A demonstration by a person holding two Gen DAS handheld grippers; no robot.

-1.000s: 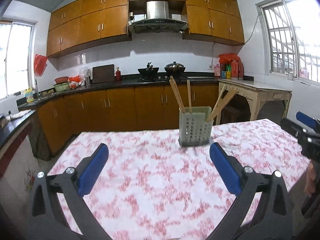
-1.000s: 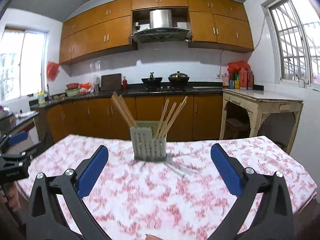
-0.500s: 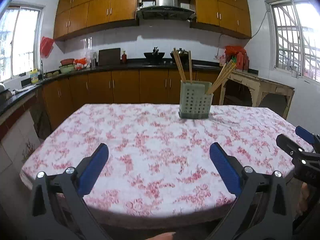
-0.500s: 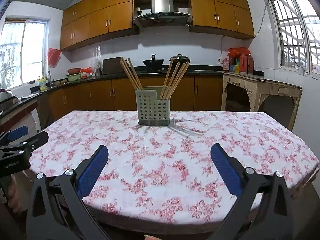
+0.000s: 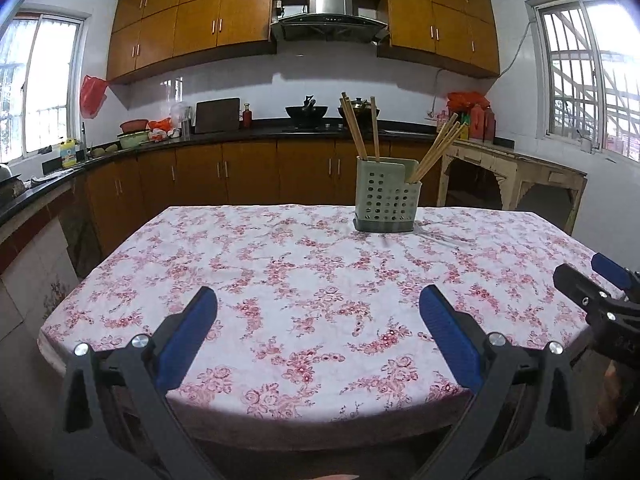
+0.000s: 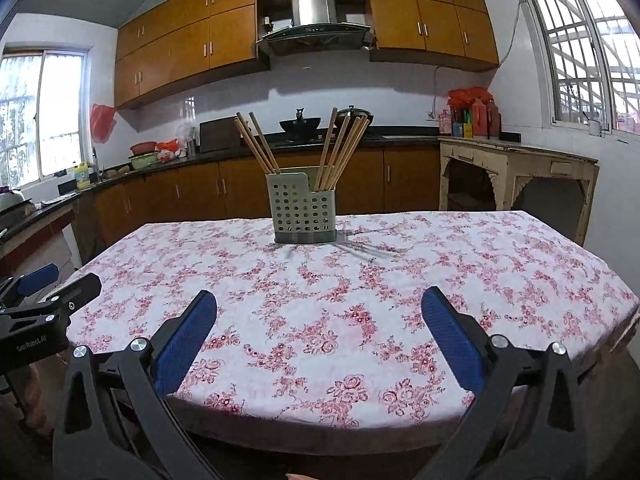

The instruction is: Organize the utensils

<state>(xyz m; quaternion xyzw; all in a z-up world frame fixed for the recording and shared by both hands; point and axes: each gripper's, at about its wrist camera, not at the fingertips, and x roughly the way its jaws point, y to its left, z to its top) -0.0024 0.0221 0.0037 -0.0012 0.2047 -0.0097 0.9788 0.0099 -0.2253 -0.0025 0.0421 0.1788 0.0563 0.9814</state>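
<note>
A pale green perforated utensil holder (image 5: pixel 387 200) (image 6: pixel 303 209) stands on the far middle of the floral tablecloth (image 5: pixel 304 280) (image 6: pixel 360 288). Wooden chopsticks (image 5: pixel 362 128) (image 6: pixel 342 148) stand upright in both of its compartments. My left gripper (image 5: pixel 318 316) is open and empty, held at the table's near edge. My right gripper (image 6: pixel 319 318) is open and empty, also at the near edge. Each gripper shows at the side of the other's view, the right one (image 5: pixel 600 296) and the left one (image 6: pixel 44 300).
Kitchen counters with brown cabinets (image 5: pixel 240 168) run along the back and left walls, with pots on the stove (image 5: pixel 306 111). A worn wooden side table (image 5: pixel 516 168) (image 6: pixel 520 164) stands at the back right. Windows are on both side walls.
Both grippers have pulled back from the holder toward the table's near edge and dropped lower. The holder now looks farther away. Both stayed open.
</note>
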